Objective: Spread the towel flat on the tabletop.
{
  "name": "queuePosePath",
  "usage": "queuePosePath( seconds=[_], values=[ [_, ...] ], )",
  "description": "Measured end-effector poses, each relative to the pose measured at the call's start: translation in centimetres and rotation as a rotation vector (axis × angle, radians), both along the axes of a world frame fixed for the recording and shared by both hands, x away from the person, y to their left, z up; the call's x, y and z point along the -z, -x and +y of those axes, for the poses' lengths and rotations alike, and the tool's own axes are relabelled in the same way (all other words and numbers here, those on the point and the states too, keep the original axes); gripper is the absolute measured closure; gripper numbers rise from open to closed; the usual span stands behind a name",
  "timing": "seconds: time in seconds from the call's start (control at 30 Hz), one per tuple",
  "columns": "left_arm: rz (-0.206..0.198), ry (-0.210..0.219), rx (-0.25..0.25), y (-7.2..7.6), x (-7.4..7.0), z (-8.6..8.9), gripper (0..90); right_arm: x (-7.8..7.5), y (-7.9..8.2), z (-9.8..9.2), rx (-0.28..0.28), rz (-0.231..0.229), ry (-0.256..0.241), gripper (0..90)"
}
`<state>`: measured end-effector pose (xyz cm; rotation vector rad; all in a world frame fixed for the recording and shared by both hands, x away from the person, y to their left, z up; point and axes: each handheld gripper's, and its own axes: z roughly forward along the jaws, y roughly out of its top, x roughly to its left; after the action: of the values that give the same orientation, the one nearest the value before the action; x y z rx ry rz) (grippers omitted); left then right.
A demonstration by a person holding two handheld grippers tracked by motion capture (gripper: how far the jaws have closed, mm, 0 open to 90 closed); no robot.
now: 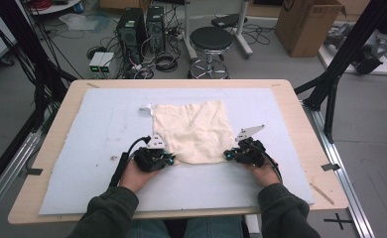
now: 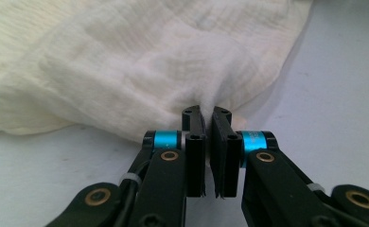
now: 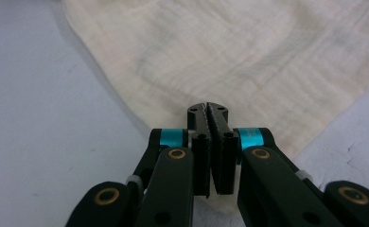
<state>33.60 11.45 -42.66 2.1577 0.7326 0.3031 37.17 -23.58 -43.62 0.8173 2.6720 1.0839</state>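
Note:
A cream cloth (image 1: 194, 130) lies spread flat on the pale grey mat (image 1: 107, 134), roughly square and lightly creased. My left gripper (image 1: 170, 159) is at the cloth's near left corner, and in the left gripper view its jaws are shut on a bunched fold of the cloth (image 2: 140, 71) at the gripper tip (image 2: 206, 111). My right gripper (image 1: 227, 155) is at the near right corner. In the right gripper view its jaws are shut on the cloth's edge (image 3: 230, 61) at the gripper tip (image 3: 207, 108).
The mat covers a wooden table (image 1: 300, 124). A small white tag (image 1: 146, 107) lies at the cloth's far left corner. Beyond the table are a black stool (image 1: 210, 42), computer towers (image 1: 132, 29) and a cardboard box (image 1: 308, 22).

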Motion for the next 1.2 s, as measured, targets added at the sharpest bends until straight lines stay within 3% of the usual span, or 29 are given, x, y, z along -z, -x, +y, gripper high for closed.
queuePosePath(
  seconds=[0.1,0.23,0.33,0.6,0.7,0.93,1.07,1.2],
  values=[
    [-0.007,-0.01,0.028,-0.1,-1.4,0.8,83.6,-0.1,0.0,0.1,-0.017,0.006,-0.001,89.0],
    [-0.049,0.021,0.027,-0.2,-3.7,2.1,81.0,-0.1,0.3,0.5,-0.029,0.007,0.006,89.0],
    [-0.057,0.037,0.014,-0.2,-4.3,2.5,77.8,-0.2,0.2,0.2,-0.024,0.016,0.009,89.0],
    [-0.012,0.006,0.027,0.7,-2.5,3.1,71.7,-0.3,0.4,-0.3,-0.029,0.011,0.011,88.6],
    [0.021,0.005,0.044,1.1,-1.3,3.0,67.2,-0.6,0.4,-0.6,-0.039,0.021,-0.034,77.7],
    [0.073,-0.044,0.08,1.3,0.8,2.4,62.5,-0.4,0.6,-1.1,-0.07,0.016,-0.005,63.6],
    [0.068,-0.053,0.078,1.3,0.9,2.3,63.1,-0.1,0.7,-1.0,-0.073,0.006,0.008,65.4],
    [0.044,-0.068,0.077,1.5,0.9,2.2,71.4,-0.1,0.8,-0.9,-0.069,0.014,0.007,75.6]
  ],
)
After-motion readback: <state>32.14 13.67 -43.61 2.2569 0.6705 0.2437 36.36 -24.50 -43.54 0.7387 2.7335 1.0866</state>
